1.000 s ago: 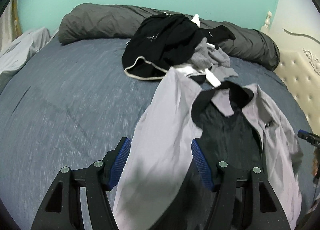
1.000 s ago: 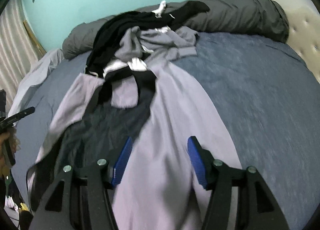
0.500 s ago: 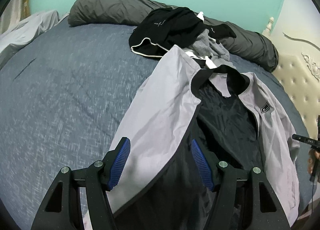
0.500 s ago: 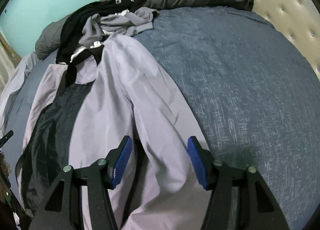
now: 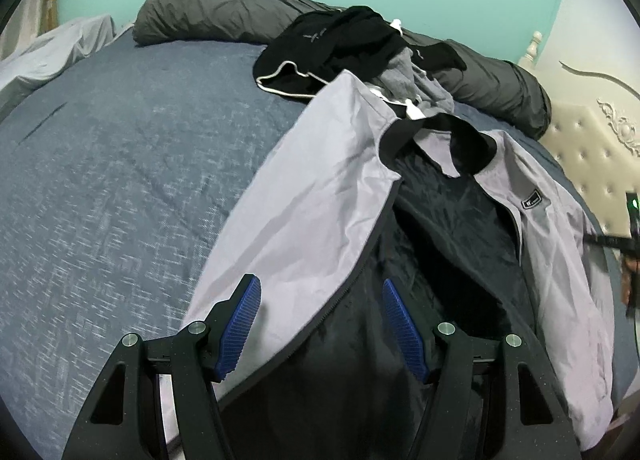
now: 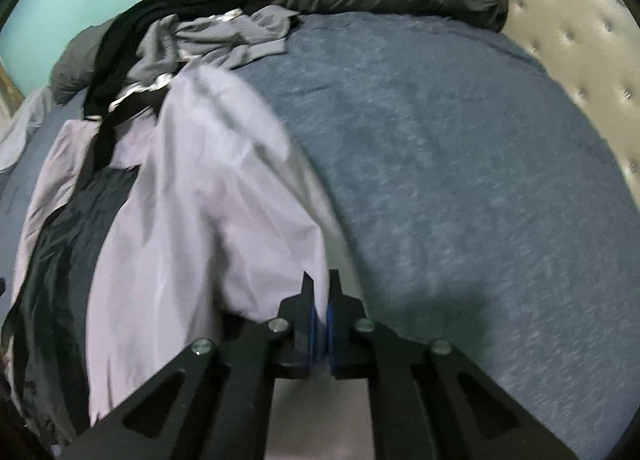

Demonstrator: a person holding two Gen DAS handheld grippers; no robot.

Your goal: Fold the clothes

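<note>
A light grey jacket (image 5: 320,200) with a dark lining (image 5: 452,244) and black collar lies open on the blue bed. My left gripper (image 5: 322,320) is open, its blue pads straddling the jacket's left front edge and zipper. In the right wrist view the same jacket (image 6: 192,212) lies left of centre. My right gripper (image 6: 322,292) is shut on the jacket's right edge, with the fabric pinched between the pads.
A pile of black and grey clothes (image 5: 344,48) lies beyond the jacket's collar, also in the right wrist view (image 6: 180,36). A rolled dark grey duvet (image 5: 208,16) runs along the teal wall. A tufted cream headboard (image 6: 580,44) borders the bed on the right.
My right gripper has closed from wide open onto the jacket's right edge. The left gripper has moved slightly to the right over the jacket's front edge and stays open.
</note>
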